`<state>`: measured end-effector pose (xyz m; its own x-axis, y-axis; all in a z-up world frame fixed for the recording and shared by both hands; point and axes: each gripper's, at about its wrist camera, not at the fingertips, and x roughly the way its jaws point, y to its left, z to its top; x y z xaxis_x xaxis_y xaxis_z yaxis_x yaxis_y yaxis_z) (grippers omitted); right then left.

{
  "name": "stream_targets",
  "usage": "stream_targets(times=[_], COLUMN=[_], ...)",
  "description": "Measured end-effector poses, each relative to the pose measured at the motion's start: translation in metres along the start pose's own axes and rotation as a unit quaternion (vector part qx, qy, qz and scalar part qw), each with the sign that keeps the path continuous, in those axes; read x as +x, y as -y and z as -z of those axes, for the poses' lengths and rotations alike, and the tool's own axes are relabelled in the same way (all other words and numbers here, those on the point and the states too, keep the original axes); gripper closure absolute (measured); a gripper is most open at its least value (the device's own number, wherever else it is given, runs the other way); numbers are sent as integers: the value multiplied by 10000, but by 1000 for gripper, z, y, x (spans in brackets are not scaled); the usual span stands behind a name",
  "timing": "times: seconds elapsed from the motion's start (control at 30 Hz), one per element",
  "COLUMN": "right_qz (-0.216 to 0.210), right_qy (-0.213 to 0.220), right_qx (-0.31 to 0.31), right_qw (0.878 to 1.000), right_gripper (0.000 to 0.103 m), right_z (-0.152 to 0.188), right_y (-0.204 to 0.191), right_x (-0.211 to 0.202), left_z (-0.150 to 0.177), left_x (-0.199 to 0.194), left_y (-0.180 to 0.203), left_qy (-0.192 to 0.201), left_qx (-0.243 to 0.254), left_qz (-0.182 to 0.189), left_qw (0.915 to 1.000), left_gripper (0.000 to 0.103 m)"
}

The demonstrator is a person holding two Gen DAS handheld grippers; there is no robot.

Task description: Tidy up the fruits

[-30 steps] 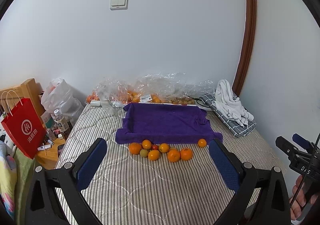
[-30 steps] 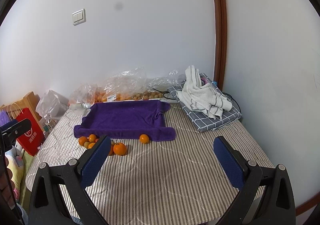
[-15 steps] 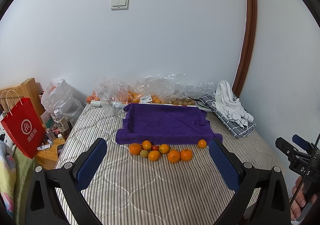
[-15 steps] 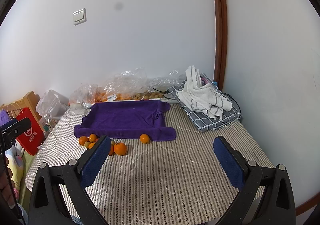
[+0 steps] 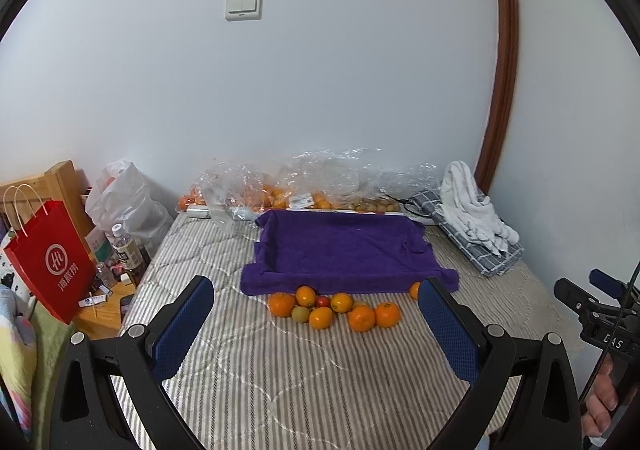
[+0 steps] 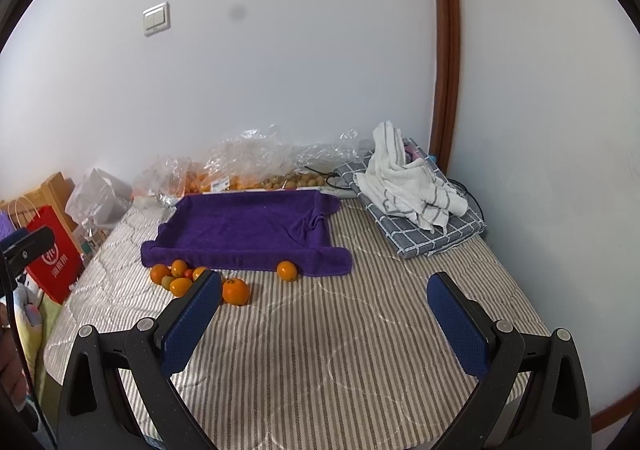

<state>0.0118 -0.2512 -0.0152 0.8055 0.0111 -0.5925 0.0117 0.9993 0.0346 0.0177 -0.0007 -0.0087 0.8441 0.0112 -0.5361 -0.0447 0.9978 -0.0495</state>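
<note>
Very little differs from a second ago. In the left wrist view the whole scene sits a touch lower in frame: the light switch (image 5: 243,4) on the wall, the purple towel (image 5: 344,250) and the cluster of oranges (image 5: 334,308) along the towel's near edge all drop slightly, so the left gripper (image 5: 316,330) has tipped or lifted a little. In the right wrist view the shift is fainter: the lone orange (image 6: 287,270) at the towel's near edge and the orange (image 6: 235,291) nearer the camera drift marginally rightward. The right gripper (image 6: 324,324) has barely turned; neither gripper's spread has altered
</note>
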Motion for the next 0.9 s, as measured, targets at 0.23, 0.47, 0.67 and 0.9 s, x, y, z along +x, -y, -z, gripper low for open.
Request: stream_targets(times=[0.23,0.47,0.67,0.9], right_qz=[112,-35,-348,-490], right_qy=[-40,-156,-313,-1097], right_qx=[-173,-508,-533,-401], right_qw=[9998,9986,9975,9919], right_gripper=[1,4,11,35], right_z=[5,20,32,36], right_y=[-13,-25,-28,-31], right_x=[22,72,123,189], left_z=[7,30,51,72], left_x=[27,68,111,155], left_y=[-13,-34,-52,-71], left_qy=[14,-163,-585,-1221], left_qx=[54,-110,-95,-82], left_qz=[-165,-146,-144,-248], left_qw=[9998,9997,9981,9922], left_gripper=[0,0,2,3])
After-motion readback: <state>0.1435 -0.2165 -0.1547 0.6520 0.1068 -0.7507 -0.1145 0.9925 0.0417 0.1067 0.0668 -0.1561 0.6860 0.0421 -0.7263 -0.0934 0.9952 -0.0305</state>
